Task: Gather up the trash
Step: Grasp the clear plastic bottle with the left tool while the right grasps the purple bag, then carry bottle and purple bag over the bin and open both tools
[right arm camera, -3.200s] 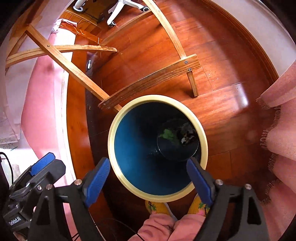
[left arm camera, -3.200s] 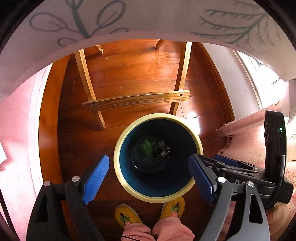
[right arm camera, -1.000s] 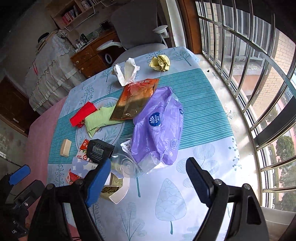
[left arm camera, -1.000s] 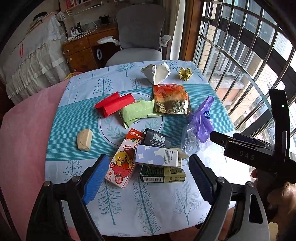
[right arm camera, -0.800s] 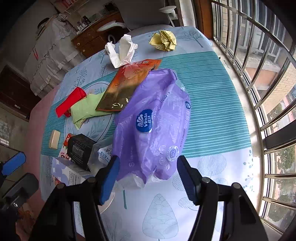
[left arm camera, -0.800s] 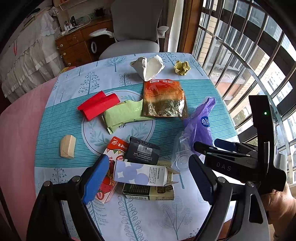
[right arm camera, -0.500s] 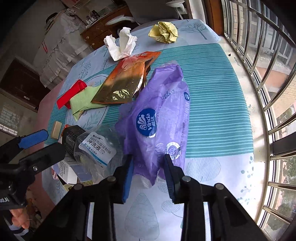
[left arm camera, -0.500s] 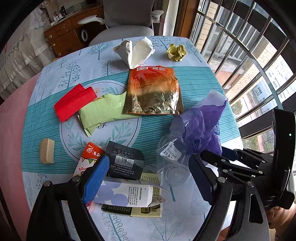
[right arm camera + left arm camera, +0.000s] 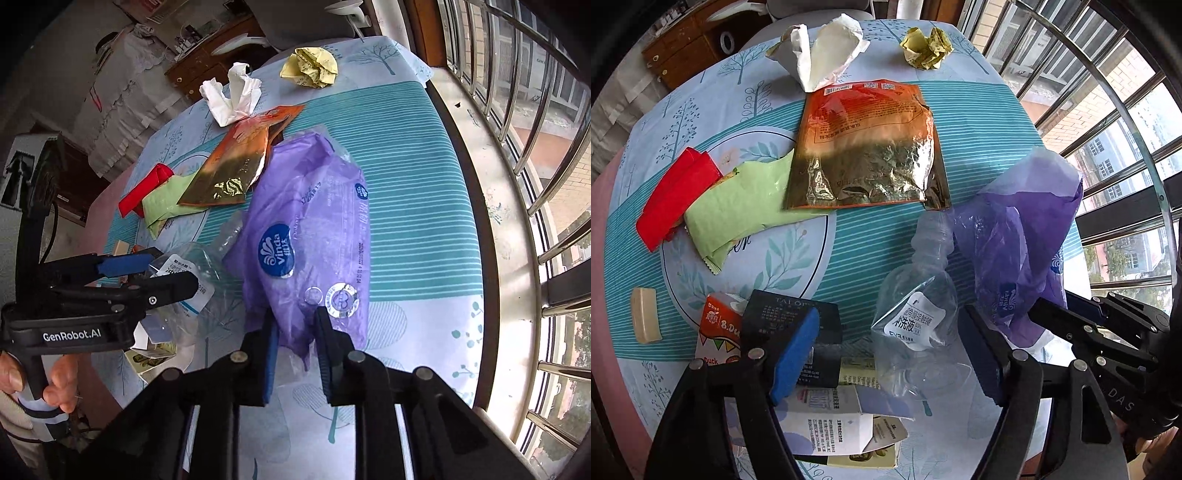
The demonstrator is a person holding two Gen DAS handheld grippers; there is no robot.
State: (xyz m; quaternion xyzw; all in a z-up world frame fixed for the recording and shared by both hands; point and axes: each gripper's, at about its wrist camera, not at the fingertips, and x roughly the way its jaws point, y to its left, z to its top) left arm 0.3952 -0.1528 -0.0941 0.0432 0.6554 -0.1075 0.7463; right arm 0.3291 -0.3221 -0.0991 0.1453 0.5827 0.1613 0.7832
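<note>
While pinched in the right hand-held gripper [image 9: 293,354], the purple bag [image 9: 314,243] extends forward.

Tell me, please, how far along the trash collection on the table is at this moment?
Early. In hand: the right gripper is shut on the purple bag. The left gripper is open around the clear bottle. Left on the table: foil pouch, green wrapper, red wrapper, white tissue, yellow paper ball and cartons.
</note>
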